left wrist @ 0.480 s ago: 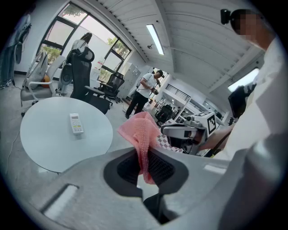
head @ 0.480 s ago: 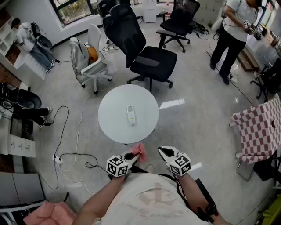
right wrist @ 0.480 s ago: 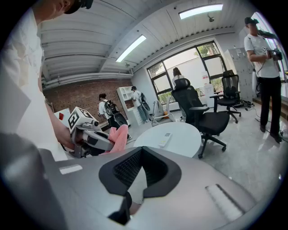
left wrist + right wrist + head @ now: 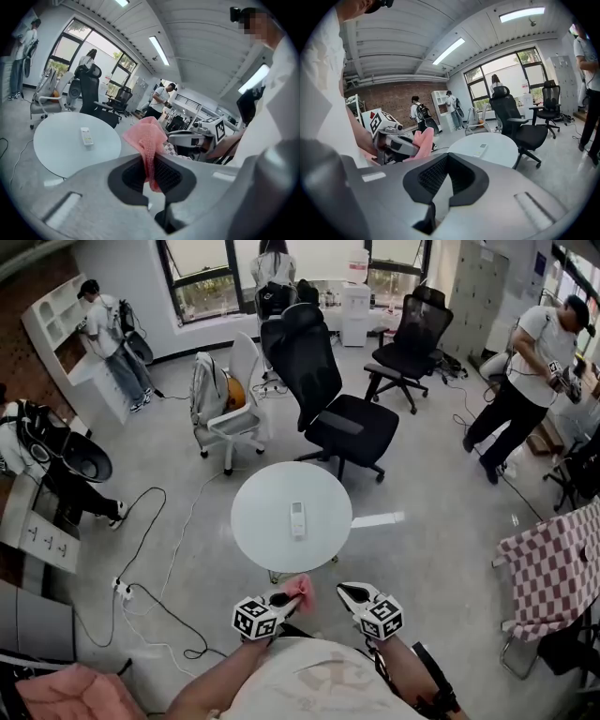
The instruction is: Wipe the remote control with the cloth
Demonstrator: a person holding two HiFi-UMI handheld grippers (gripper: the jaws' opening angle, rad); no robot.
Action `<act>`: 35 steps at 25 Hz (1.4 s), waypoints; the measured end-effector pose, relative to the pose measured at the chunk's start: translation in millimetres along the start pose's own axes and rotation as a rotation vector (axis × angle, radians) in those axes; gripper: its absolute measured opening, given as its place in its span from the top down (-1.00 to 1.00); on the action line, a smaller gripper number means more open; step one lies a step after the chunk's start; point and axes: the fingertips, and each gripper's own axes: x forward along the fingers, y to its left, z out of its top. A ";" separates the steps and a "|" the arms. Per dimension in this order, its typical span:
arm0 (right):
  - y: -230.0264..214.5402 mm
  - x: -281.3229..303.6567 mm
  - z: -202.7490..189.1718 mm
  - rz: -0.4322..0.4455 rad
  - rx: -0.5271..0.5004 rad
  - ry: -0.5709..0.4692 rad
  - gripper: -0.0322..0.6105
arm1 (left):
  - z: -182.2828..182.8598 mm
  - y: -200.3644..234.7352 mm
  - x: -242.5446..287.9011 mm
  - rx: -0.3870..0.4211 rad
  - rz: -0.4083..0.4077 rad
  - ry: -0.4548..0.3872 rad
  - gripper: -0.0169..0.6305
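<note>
While both grippers were held low at 6 o'clock in the head view, the round white table [image 4: 262,542] was seen just ahead of them, toward 12 o'clock. A black office chair [image 4: 342,423] was parked beyond the table at 12 to 1 o'clock and a white chair [image 4: 225,418] at 11 o'clock, both apart from the table. A checked red-and-white cover [image 4: 553,554] was draped over a seat at 3 o'clock, well apart. Cables [image 4: 159,549] were trailed over the floor at 9 o'clock.

The left gripper [image 4: 284,600] was held just off the table's 6 o'clock rim, not touching it. Its jaws were clamped on the pink cloth [image 4: 301,588]: one fold was pinched between the pads and the rest was bunched above the tips. The right gripper [image 4: 348,593] was held at 3 o'clock of the left one, near but apart. Its jaws were closed together, with nothing caught between them.

The remote control [image 4: 298,519], white, was laid flat near the table's centre, its long axis on the 12-to-6 line. It was touched by neither cloth nor gripper.
</note>
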 end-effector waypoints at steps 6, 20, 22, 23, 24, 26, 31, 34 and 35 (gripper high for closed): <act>2.7 -5.0 3.0 -0.024 0.020 -0.036 0.88 | -0.2 -0.9 -21.0 0.003 0.039 -0.039 0.89; 4.9 -1.2 6.5 -0.048 0.036 -0.053 0.88 | 4.3 2.9 -34.3 0.028 0.047 -0.035 0.89; 2.4 2.0 4.4 -0.053 0.048 -0.046 0.88 | 4.7 7.5 -36.4 0.027 0.051 -0.028 0.89; 1.5 5.2 4.6 -0.057 0.052 -0.043 0.88 | 5.0 12.0 -38.7 0.023 0.055 -0.025 0.89; 0.4 9.4 5.6 -0.060 0.057 -0.041 0.88 | 5.8 17.6 -41.2 0.018 0.058 -0.023 0.89; -2.4 18.9 8.6 -0.067 0.064 -0.034 0.88 | 8.1 29.5 -44.8 0.007 0.063 -0.019 0.89; -19.7 39.7 12.5 -0.094 0.077 -0.001 0.83 | 17.9 54.7 -36.0 -0.013 0.054 -0.010 0.89; -33.4 53.2 17.8 -0.102 0.078 0.013 0.83 | 31.0 72.6 -25.7 -0.010 0.044 -0.010 0.89; -38.4 59.4 21.6 -0.103 0.076 0.014 0.83 | 36.5 80.4 -22.9 -0.008 0.041 -0.009 0.89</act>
